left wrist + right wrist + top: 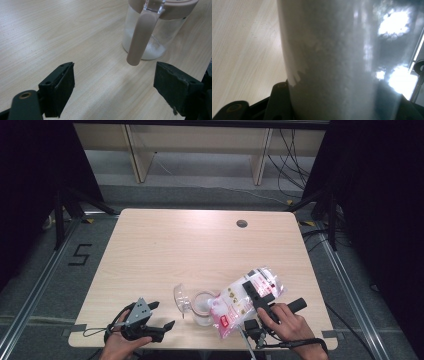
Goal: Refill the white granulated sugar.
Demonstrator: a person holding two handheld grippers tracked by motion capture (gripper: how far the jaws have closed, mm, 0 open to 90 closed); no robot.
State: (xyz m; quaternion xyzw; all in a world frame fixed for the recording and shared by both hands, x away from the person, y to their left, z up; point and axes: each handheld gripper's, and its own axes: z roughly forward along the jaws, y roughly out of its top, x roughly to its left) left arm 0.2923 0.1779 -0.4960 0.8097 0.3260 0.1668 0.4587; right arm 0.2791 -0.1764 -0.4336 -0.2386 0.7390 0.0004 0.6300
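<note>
Pouring step in hand: bag (248,302) of white granules clamped in right gripper (258,296), tilted mouth-down toward jar (202,308) near front table (200,240) edge. Lid (181,296) flipped open at jar's left. Some white powder already at jar bottom. Left gripper (156,316) idle, jaws wide apart, nothing between, left of jar. Next, probably: more tilt, mouth kept over the opening, else spill.

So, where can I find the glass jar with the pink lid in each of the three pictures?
High view: the glass jar stands near the table's front edge, left of the bag of white powder.
Left gripper view: top right, beyond the open jaws.
Right gripper view: I cannot make it out; the bag is in front.
Shared landmark: the wooden table.
</note>
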